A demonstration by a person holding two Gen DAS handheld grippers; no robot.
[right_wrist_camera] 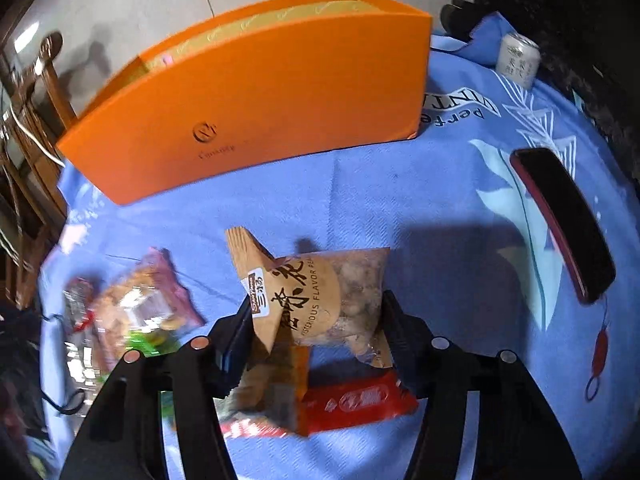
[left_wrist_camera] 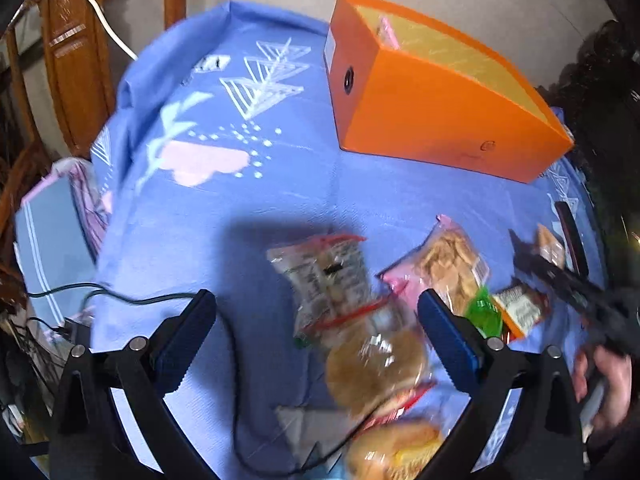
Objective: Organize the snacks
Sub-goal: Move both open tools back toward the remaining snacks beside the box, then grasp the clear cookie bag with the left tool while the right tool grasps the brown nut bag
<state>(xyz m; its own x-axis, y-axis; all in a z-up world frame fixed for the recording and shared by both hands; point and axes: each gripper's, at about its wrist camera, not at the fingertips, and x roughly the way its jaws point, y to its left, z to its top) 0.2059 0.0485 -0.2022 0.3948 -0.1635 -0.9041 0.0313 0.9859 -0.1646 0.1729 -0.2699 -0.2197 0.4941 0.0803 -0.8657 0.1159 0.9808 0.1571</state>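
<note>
In the left wrist view, the left gripper (left_wrist_camera: 316, 340) hangs with jaws spread wide over a clear-wrapped bread packet (left_wrist_camera: 340, 304) at lower centre. A pink cracker bag (left_wrist_camera: 444, 268) lies just right of it. The orange box (left_wrist_camera: 436, 96) stands at upper right on the blue tabletop (left_wrist_camera: 248, 208).

In the right wrist view, the right gripper (right_wrist_camera: 316, 316) has its jaws pinching a brown peanut bag (right_wrist_camera: 316, 296) at centre frame, above a red packet (right_wrist_camera: 356, 404). The orange box (right_wrist_camera: 248, 96) fills the upper left; a dark phone (right_wrist_camera: 564, 220) lies at right, and a can (right_wrist_camera: 518, 60) sits at upper right.

Bun packets (left_wrist_camera: 372, 364) motion-blurred, lowest cut by frame edge; orange box (right_wrist_camera: 256, 92) interior mostly hidden
</note>
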